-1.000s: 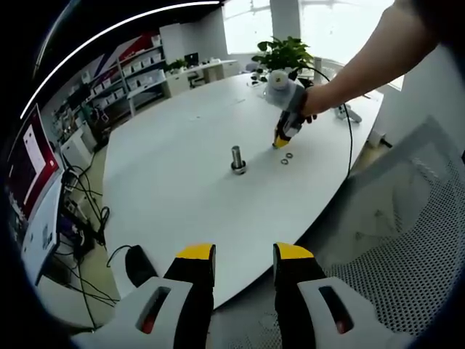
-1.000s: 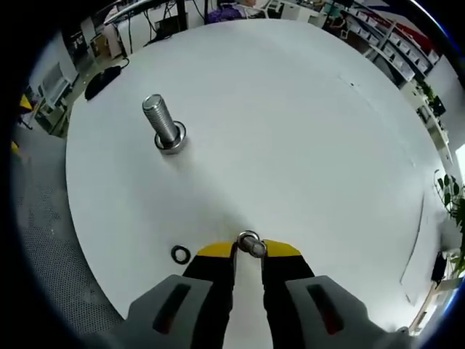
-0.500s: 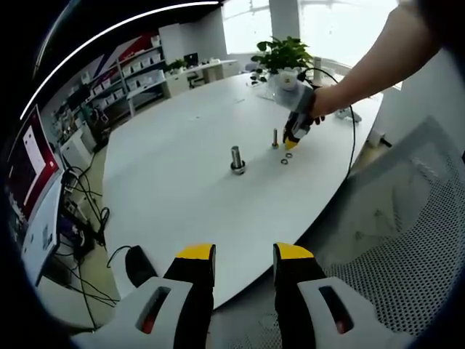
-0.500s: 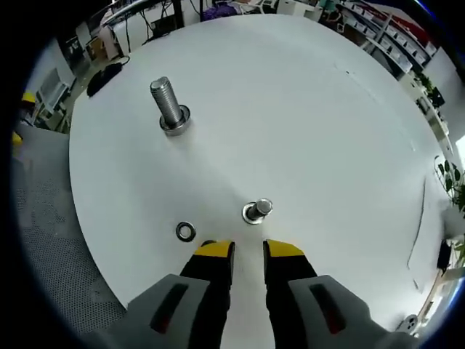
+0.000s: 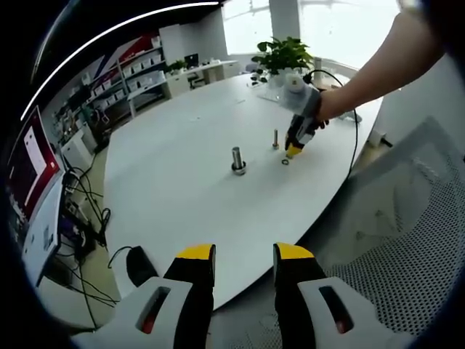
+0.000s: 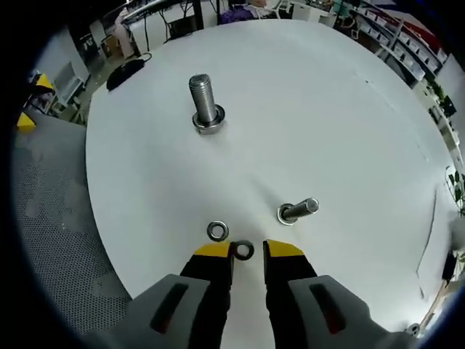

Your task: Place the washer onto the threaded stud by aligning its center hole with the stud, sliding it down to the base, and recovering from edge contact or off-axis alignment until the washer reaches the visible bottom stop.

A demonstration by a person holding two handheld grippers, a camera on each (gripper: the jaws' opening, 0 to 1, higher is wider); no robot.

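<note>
Looking across the right gripper view from left to right, I count two washers and two studs on the white table (image 6: 349,131). The big stud (image 6: 205,104) stands upright in the upper left of the frame, with a ring already at its base. Lower, near the centre, the first washer (image 6: 217,231) lies flat just left of my right gripper (image 6: 247,251). The second washer (image 6: 243,251) lies between the two yellow tips, and the jaws stand narrow with a small gap; I cannot tell if they already touch it. To the right, a small stud (image 6: 297,211) appears tilted toward the right in this view.

In the left gripper view, my left gripper (image 5: 245,256) is at the bottom centre, well apart from the work, jaws open and empty.

I judge the washer as light, stiff and thin metal, smooth and so slippery on this table. It lies flat, so it will be hard to lift. I think the best hold is across the outer rim, leaving the centre hole free for the stud. A light squeeze may let it slip or flip.
</note>
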